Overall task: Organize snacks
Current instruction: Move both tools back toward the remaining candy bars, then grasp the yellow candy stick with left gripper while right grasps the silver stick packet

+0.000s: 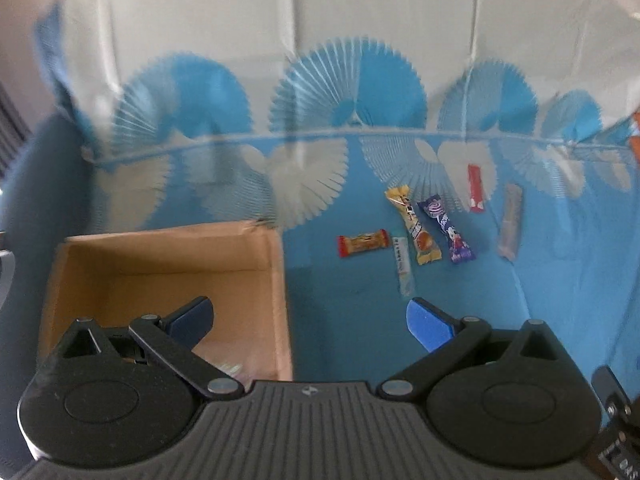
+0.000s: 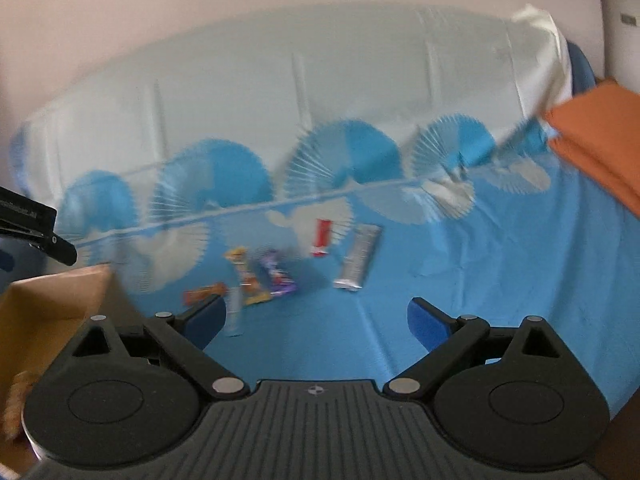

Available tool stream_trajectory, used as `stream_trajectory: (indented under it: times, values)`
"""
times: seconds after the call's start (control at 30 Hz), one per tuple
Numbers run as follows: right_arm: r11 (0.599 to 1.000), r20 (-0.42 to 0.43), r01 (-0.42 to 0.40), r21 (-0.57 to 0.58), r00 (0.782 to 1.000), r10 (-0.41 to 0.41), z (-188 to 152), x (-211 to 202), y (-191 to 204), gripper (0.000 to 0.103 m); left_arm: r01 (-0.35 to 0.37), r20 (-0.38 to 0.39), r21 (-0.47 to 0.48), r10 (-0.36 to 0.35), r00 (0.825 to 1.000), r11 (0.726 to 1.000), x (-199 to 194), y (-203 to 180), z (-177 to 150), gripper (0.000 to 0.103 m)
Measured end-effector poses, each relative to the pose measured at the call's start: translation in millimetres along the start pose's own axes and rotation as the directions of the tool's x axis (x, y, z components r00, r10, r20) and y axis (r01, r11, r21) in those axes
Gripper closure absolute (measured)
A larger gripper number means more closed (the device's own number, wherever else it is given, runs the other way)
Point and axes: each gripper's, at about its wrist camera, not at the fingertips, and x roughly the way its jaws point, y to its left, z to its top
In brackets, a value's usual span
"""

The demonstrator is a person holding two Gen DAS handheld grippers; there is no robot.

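Cardboard box [image 1: 276, 280] left of six loose snack bars [image 1: 416, 230]. Left gripper [image 1: 310, 318], right gripper [image 2: 314, 318] both spread wide, empty. Risk: slick overlapping wrappers, double pick.

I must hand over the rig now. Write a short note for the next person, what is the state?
Left gripper: open, empty, above the cardboard box edge.
Right gripper: open, empty, above the blue cloth.
Six wrapped snacks lie loose on the cloth right of the box, among them the purple snack and silver bar.
Done: something already lies in the box, but too blurred to name.
Left: move the six snacks into the box.
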Motion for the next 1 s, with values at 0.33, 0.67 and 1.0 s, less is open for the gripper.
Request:
stream_trajectory:
  times: [0.33,0.67,1.0]
  values:
    - [0.99,-0.134,0.067,0.122,0.99,-0.05,19,196,-60,0.005,-0.001,-0.098,0.03,0.004,0.995,1.0,168,-69,71,0.0]
    - [0.992,-0.213,0.091,0.09,0.975,-0.071,21,318,-64,0.005,-0.019,-0.15,0.067,0.028,0.988,0.998,257,-100,96,0.0]
    - [0.991,-0.118,0.116,-0.073,0.985,-0.124,16,337,-48,0.023,0.041,-0.136,0.059,-0.033,0.99,0.997,272,-103,101,0.066]
